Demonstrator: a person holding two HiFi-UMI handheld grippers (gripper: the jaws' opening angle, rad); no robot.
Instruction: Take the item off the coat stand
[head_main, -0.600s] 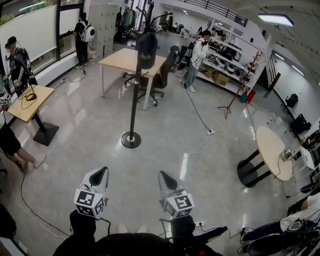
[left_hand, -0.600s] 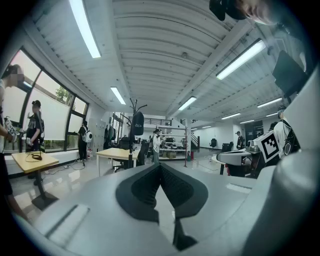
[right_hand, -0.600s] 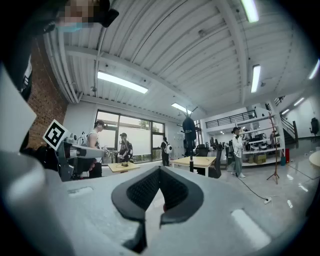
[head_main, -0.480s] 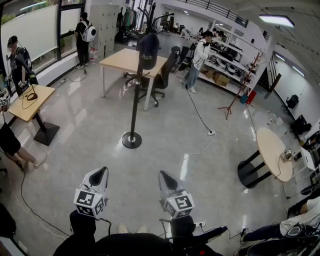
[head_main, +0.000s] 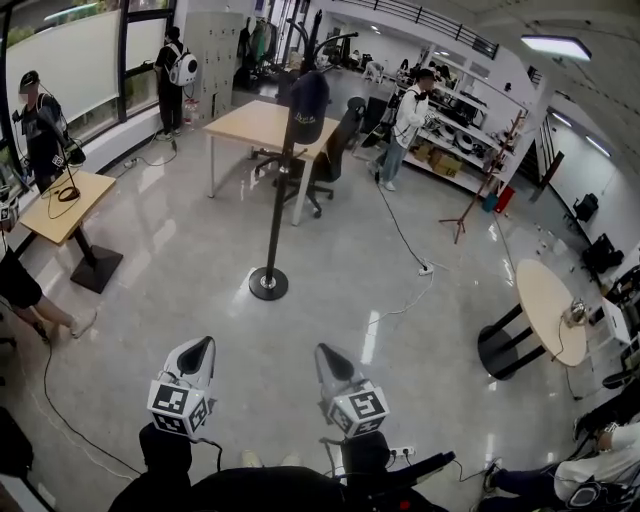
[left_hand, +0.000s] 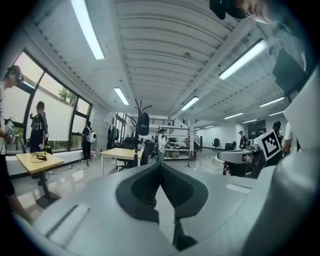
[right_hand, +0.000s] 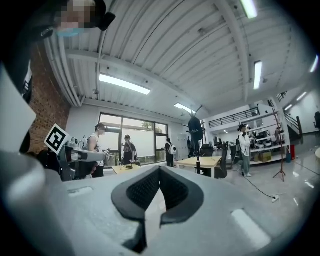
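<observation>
Left gripper (head_main: 199, 347) and right gripper (head_main: 327, 353) side by side, jaws pressed together, coat stand (head_main: 276, 210) well apart

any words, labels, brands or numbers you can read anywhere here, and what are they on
Nothing here can be read as text.
cap on the coat stand: pale print on it, too small and blurred to read.
left tongs and right tongs: their cubes carry square black-and-white markers only, no letters or numbers.
</observation>
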